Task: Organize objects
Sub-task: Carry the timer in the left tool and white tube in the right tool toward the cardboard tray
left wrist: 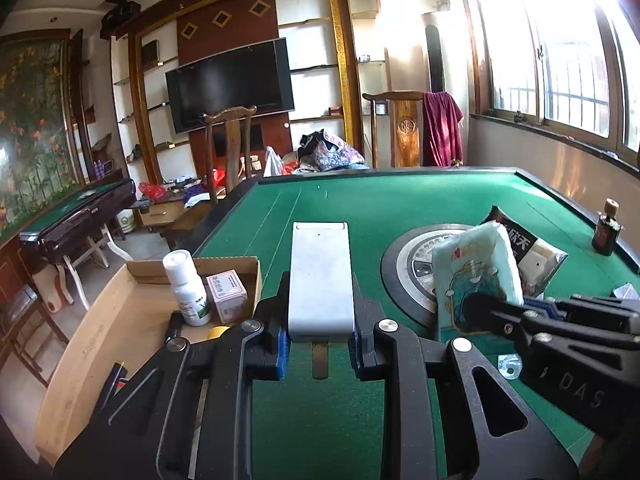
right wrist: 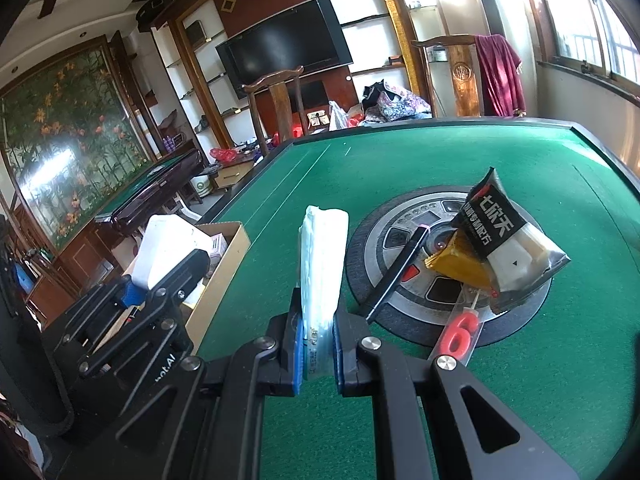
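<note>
My left gripper (left wrist: 318,344) is shut on a flat white rectangular device (left wrist: 320,280) and holds it above the green table, just right of the cardboard box (left wrist: 120,300). My right gripper (right wrist: 318,354) is shut on a pale blue tissue pack (right wrist: 322,272) and holds it upright over the table. The tissue pack also shows in the left wrist view (left wrist: 476,276), with the right gripper (left wrist: 480,308) on it. The white device also shows in the right wrist view (right wrist: 168,248), over the box (right wrist: 216,272).
The box holds a white bottle (left wrist: 186,288) and a pink carton (left wrist: 226,296). On the table's round centre panel (right wrist: 400,248) lie a black snack packet (right wrist: 508,244), a gold wrapper (right wrist: 456,264), a black pen (right wrist: 396,272) and a red "6" candle (right wrist: 460,332). A small dark bottle (left wrist: 606,232) stands far right.
</note>
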The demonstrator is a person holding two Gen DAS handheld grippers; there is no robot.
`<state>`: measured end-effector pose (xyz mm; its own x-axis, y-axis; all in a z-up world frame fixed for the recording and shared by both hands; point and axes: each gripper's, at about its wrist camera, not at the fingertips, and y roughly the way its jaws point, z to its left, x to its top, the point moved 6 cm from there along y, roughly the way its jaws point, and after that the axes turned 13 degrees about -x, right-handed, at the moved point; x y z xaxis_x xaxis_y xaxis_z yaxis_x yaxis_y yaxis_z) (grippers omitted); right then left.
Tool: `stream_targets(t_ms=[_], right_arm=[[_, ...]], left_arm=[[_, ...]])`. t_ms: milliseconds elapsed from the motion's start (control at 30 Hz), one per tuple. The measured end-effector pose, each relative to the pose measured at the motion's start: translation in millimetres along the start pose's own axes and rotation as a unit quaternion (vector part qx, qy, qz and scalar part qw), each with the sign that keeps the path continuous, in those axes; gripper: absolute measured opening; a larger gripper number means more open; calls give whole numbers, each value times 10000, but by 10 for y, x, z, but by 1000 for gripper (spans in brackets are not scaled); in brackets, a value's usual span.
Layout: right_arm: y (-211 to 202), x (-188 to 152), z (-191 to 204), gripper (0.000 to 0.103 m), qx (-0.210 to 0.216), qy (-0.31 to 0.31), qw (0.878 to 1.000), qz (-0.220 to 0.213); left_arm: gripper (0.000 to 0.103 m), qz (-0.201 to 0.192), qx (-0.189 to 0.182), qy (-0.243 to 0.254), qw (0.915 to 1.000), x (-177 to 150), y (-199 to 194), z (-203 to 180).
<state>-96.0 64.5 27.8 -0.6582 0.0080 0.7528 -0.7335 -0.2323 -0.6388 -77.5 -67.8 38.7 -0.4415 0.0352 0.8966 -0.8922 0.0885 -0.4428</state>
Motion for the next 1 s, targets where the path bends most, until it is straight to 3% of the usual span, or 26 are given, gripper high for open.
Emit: stream_targets(t_ms=[233,533,1000], right_arm=[[-36,-48,185,10,116,-103,9999,-2],[-50,-154,666,10,410,-319,9985,147],[156,-396,1587,10,854,-1001,9898,556]], left_arm=[[22,-123,-73,-229,9996,41,-147,119],[22,-215,-70,-728,9971,37,-535,572],[22,21,465,-1422,9887,-251,-717,1563]])
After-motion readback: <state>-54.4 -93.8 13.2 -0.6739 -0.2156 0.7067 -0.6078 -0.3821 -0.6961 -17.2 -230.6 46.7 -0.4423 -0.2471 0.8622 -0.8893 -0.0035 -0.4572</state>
